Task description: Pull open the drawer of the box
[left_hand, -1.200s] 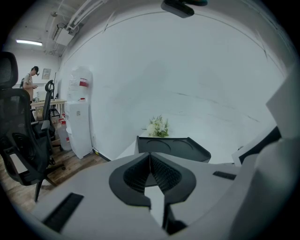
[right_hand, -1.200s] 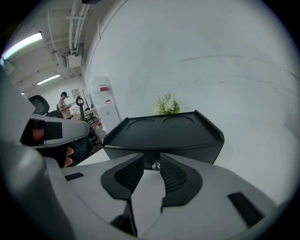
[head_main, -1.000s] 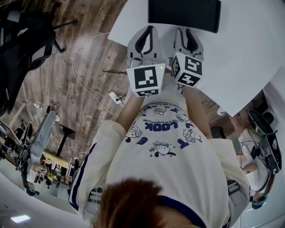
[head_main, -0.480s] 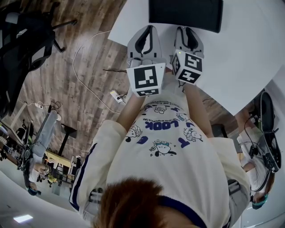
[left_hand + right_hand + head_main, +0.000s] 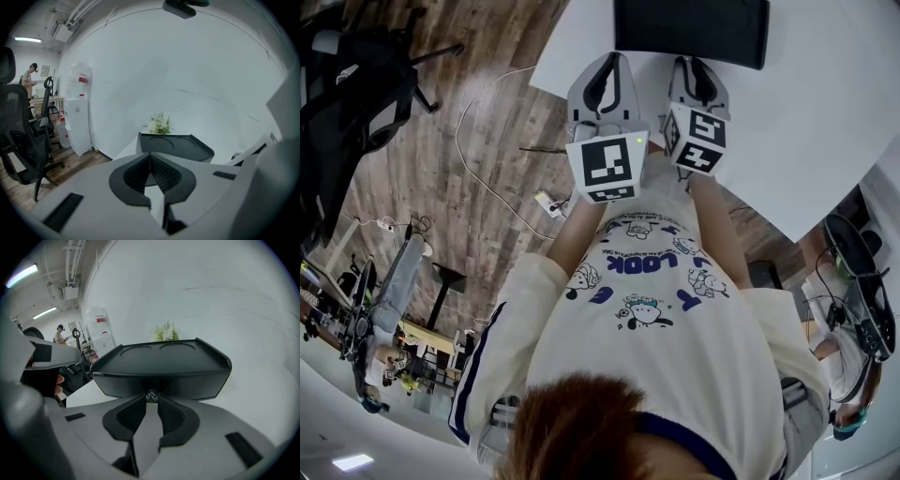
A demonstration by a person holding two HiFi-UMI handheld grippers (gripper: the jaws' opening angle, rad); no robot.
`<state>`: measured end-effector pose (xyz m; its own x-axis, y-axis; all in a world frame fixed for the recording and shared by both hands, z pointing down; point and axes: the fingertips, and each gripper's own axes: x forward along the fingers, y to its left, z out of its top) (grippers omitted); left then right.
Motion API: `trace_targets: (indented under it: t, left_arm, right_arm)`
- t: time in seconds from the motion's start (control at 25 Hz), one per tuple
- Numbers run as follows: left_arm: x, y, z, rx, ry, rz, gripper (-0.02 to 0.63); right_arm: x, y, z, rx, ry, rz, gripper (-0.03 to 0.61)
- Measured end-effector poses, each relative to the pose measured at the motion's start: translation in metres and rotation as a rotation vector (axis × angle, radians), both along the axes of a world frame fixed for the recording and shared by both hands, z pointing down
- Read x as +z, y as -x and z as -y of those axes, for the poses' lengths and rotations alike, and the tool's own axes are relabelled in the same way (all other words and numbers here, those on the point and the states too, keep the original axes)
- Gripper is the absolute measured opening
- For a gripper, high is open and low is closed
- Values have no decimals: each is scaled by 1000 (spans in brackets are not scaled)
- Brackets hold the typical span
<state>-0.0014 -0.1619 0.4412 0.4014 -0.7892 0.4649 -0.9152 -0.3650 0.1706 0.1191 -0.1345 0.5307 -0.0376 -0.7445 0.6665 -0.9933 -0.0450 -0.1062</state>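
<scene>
A black box (image 5: 161, 369) with two round dents in its lid stands on the white table (image 5: 806, 122). On its front is a small clear drawer knob (image 5: 151, 395). My right gripper (image 5: 151, 397) is at the box front; its jaws have just been closing and their tips now pinch the knob from both sides. My left gripper (image 5: 150, 154) hangs shut and empty just left of it, a short way back from the box (image 5: 176, 146). In the head view both grippers, left (image 5: 612, 58) and right (image 5: 694, 62), point at the box (image 5: 689, 33), their tips hidden by their own bodies.
White flowers (image 5: 165, 331) stand behind the box against the white wall. A water dispenser (image 5: 77, 112) and an office chair (image 5: 18, 136) are off to the left, with a person (image 5: 29, 79) beyond. The table edge runs by the wooden floor (image 5: 441, 169), where a cable lies.
In the head view the grippers and the box stay where they were. Only a bystander at the lower right edge has shifted.
</scene>
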Motion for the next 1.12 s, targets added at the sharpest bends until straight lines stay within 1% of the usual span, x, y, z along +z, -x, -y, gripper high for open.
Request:
trace_targets:
  t: [0.36,0.6,0.84,1.12]
  left_arm:
    - [-2,3,-1,10,-6,-5,17]
    - [-3,6,-7,16,-13,-8,17]
    - [-4,12,-10,27,-13,-17,17]
    - [-9,13,-4,63,-22,-24,17]
  right_arm:
    - [2,4,-5,-8,11,8,89]
    - [4,7,-18,-9,12,7,89]
    - [5,12,-25,-12,19,-8,89]
    - [3,13,-30,-4,24,-2,89]
